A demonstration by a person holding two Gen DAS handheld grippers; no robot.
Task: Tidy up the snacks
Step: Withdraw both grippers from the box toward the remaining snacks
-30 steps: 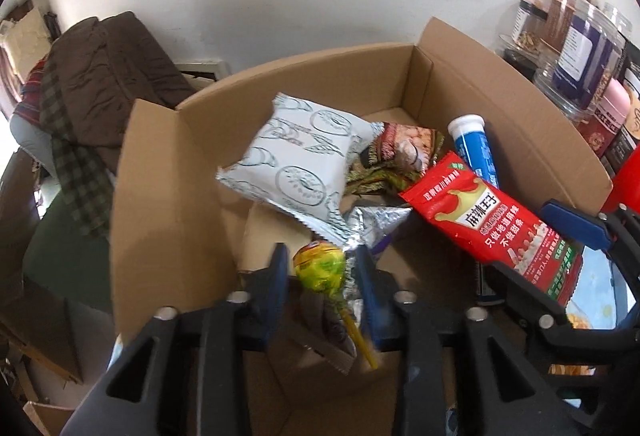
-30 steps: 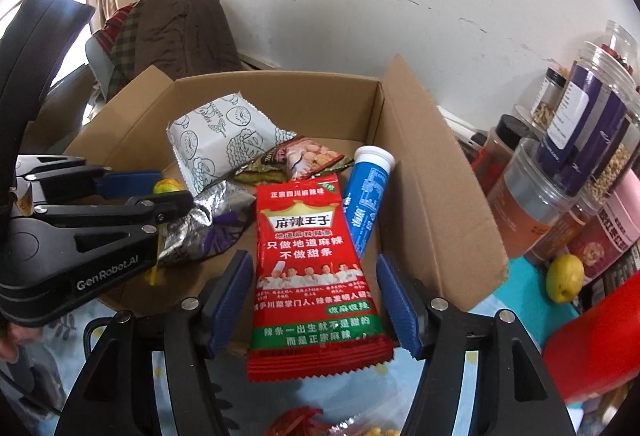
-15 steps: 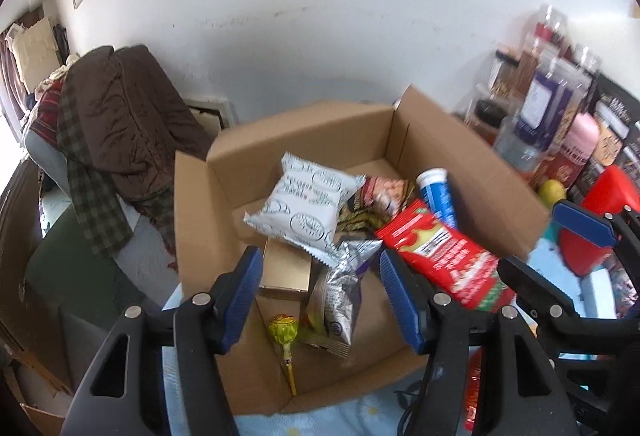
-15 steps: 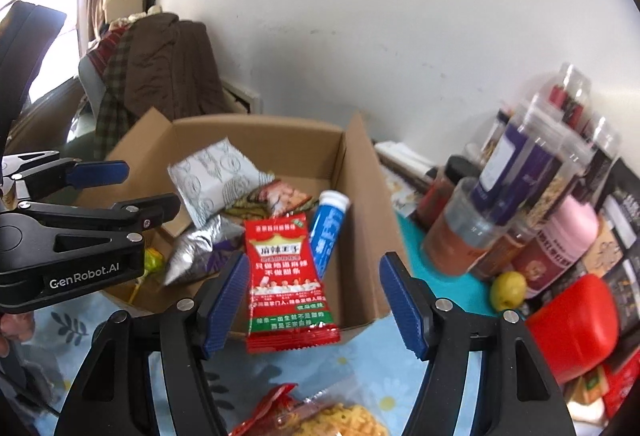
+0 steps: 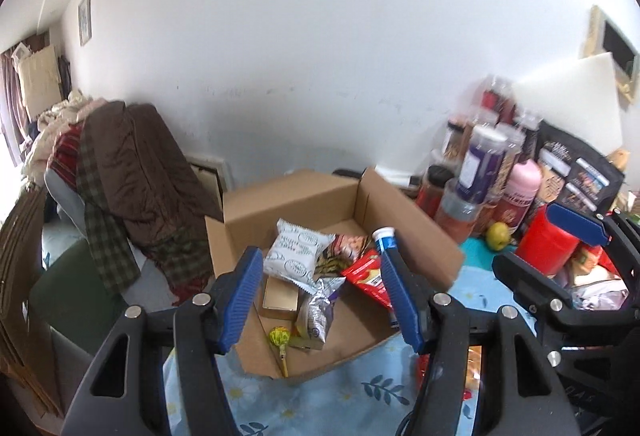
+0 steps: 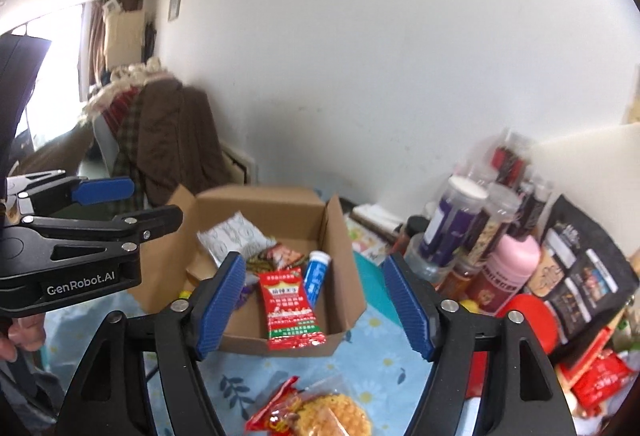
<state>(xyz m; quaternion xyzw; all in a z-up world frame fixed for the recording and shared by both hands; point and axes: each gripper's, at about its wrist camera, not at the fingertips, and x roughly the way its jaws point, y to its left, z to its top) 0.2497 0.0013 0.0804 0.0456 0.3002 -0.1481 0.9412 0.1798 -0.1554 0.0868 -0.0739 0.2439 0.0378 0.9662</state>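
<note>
Both tongs stand wide and hold nothing: the left tongs (image 5: 320, 296) hang above the near left side of the cardboard box (image 5: 416, 232), and the right tongs (image 6: 316, 300) hang above its near right corner, each well clear of the contents. By my reading this is a gap between placements, with the snacks in the box already put away and the next item not yet taken. The likeliest next target is the waffle snack pack (image 6: 320, 414) lying on the blue flowered worktop (image 6: 372, 356) just below the right tongs; taking it would call for lowering the right tongs, straddling the crinkly pack across its narrow side and closing gently so the wafers inside are not crushed. The box holds 1 white patterned pouch (image 5: 298, 254) toward the back left, a small tan carton (image 5: 280, 298) under its near edge, a silver foil bag (image 5: 318, 310), a lollipop (image 5: 279, 338) near the front wall with its stick pointing forward, a dark printed packet (image 5: 348, 246), a blue tube with a white cap (image 6: 316, 276) along the right wall, and a red spicy-strip packet (image 6: 290, 310) whose lower end overhangs the front rim. It could slide out if the box is bumped. To the right of the box, apart from it, stand jars (image 6: 452, 228), a pink bottle (image 6: 512, 264), a red container (image 6: 532, 320) and more packets, which may also need sorting.
</note>
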